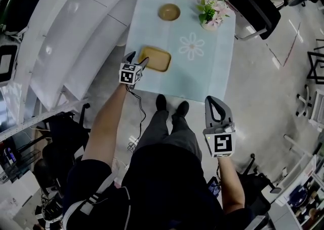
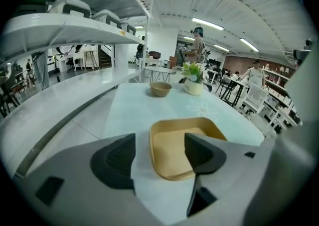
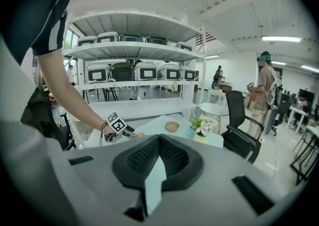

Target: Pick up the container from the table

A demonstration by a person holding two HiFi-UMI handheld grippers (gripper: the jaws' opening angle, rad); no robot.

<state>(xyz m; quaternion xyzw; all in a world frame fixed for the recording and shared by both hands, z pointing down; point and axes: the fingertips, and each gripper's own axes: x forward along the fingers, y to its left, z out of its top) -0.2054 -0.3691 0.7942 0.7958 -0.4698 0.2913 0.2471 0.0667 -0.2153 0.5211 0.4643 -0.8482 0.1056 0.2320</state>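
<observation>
step: closing in for grasp | my left gripper part open; container near wall between my jaws, unpinched | right gripper closed, empty | next: squeeze wall; lift level

Table layout, head view, clock from table centre.
Tan rectangular plastic container at 8 on pale cloth-covered table; round brown bowl at 12, potted flowers at 1. Left gripper straddles the container's 8 o'clock rim; right gripper off-table at 5.
</observation>
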